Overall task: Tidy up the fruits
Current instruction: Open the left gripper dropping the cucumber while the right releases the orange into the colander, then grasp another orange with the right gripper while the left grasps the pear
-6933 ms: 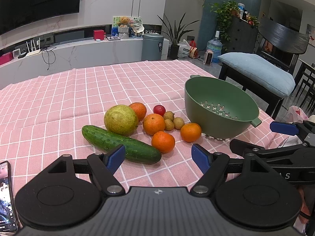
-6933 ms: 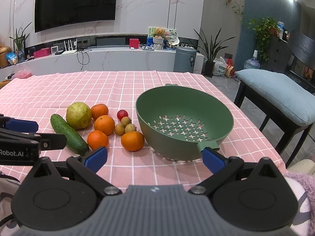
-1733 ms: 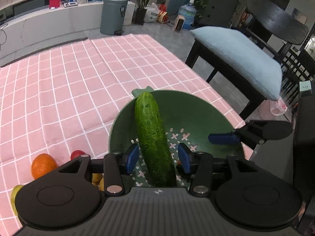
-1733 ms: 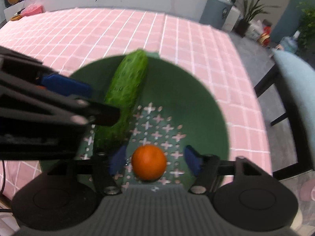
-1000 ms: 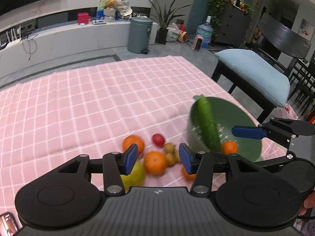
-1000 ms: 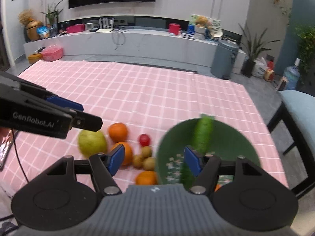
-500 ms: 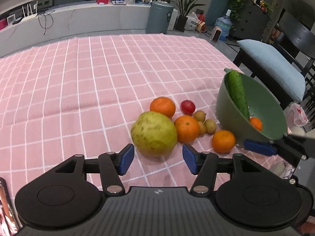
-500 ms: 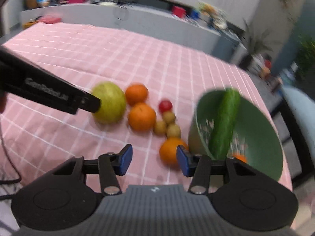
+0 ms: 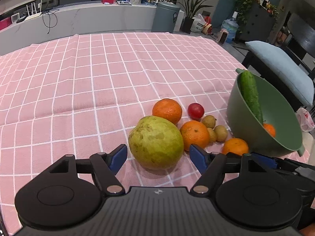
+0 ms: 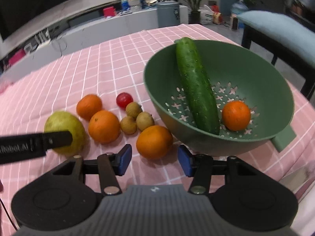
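The cucumber point(image 10: 196, 86) and one orange point(image 10: 235, 115) already lie in the green bowl point(image 10: 271, 82) near the table's right edge. Beside it, three oranges, the big green fruit point(image 9: 155, 142), a red one and three small brown ones still wait on the cloth. The left gripper point(image 9: 157, 157), its jaws just opening, stands wide around the green fruit without touching, and the right gripper point(image 10: 154, 159) is open and empty by the nearest orange point(image 10: 154, 141).

Pink tablecloth point(image 9: 98, 90) with a white grid; green colander point(image 10: 265, 74); dark green cucumber point(image 10: 196, 86); yellow-green pomelo point(image 9: 155, 143); orange tangerines point(image 10: 104, 126); red tomato point(image 9: 195, 111).
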The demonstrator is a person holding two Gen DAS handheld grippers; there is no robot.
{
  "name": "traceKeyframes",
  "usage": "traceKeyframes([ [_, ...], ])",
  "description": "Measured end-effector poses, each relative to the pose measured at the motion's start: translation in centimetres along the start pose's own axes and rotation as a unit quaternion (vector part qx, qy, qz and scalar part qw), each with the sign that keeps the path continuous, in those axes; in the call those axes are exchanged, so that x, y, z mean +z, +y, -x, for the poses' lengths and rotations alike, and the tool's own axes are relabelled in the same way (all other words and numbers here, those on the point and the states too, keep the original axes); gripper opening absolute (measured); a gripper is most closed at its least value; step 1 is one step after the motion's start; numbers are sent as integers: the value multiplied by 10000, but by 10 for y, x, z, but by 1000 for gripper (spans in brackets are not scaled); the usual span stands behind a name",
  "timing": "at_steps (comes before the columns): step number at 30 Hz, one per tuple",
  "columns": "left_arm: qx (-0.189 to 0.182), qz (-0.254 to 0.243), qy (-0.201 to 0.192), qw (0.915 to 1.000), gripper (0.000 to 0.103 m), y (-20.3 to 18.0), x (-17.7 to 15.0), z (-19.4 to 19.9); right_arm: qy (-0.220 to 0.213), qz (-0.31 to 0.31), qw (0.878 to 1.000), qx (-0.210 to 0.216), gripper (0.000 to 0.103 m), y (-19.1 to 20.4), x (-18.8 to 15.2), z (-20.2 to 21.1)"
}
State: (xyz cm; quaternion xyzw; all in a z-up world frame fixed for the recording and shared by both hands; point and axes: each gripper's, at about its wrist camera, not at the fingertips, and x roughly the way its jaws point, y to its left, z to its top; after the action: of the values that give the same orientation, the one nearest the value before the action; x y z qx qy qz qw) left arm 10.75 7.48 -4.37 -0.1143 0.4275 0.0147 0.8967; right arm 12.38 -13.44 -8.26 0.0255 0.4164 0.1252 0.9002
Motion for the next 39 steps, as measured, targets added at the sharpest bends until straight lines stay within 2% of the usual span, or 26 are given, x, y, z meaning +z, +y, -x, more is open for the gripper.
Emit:
traceKeyframes([
  [5,28,109,76,9999,85,2,2,-11,49,-266,9996,40,47,-4,2,-12],
  [9,-9,173,142,9997,84,4,2,-18,31,-354,9992,193,41,-8,2,-17],
  [13,-49,225,143,9996,79,6,2,-20,6,-331,9992,245,40,-9,-1,-15],
  [20,7,186,119,9998,78,3,0,-16,98,-345,9988,338,39,-12,-2,-12],
  [27,120,294,228,9992,77,6,-9,-4,267,-246,9981,495,39,-12,-2,2],
  [31,101,435,177,9988,77,10,-10,11,361,-136,9964,758,39,-11,0,15],
  [39,-56,596,-104,9982,77,-3,-1,48,128,408,9922,1169,39,-3,16,54],
])
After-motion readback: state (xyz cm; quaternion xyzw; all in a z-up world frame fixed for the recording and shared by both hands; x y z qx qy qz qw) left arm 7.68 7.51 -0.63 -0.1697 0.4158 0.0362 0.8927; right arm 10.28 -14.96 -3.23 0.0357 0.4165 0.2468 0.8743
